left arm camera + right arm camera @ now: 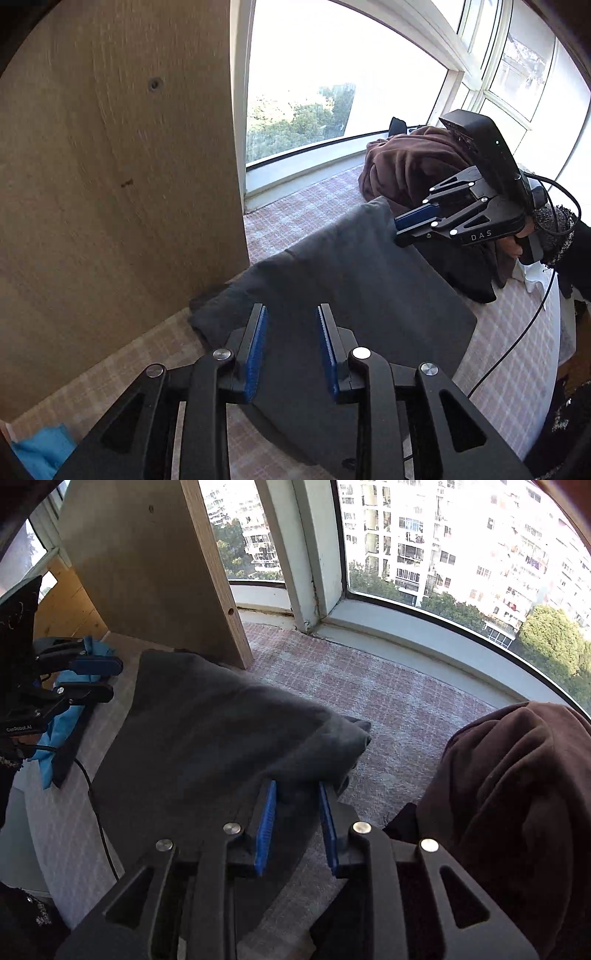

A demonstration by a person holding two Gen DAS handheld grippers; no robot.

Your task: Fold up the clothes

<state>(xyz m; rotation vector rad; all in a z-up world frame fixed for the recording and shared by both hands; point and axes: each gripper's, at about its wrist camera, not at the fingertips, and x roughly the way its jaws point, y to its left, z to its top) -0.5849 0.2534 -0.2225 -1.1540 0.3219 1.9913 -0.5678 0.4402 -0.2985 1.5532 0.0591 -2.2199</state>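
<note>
A folded dark grey garment [332, 295] lies on the checked-cloth counter [306, 206], beside a wooden panel [110, 166]. The left claw [291, 345] hangs over its near edge, blue pads spread, gripping nothing. The right claw [297, 823], marked "DAS" in the left view, has the garment's far corner bunched between its pads. The left one reads "GenRobot.AI". A brown heap of clothes [517, 794] sits near the window.

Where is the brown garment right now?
The brown garment is heaped at the right of the right wrist view, on the checked cloth beside the window sill, just right of the grey garment.
</note>
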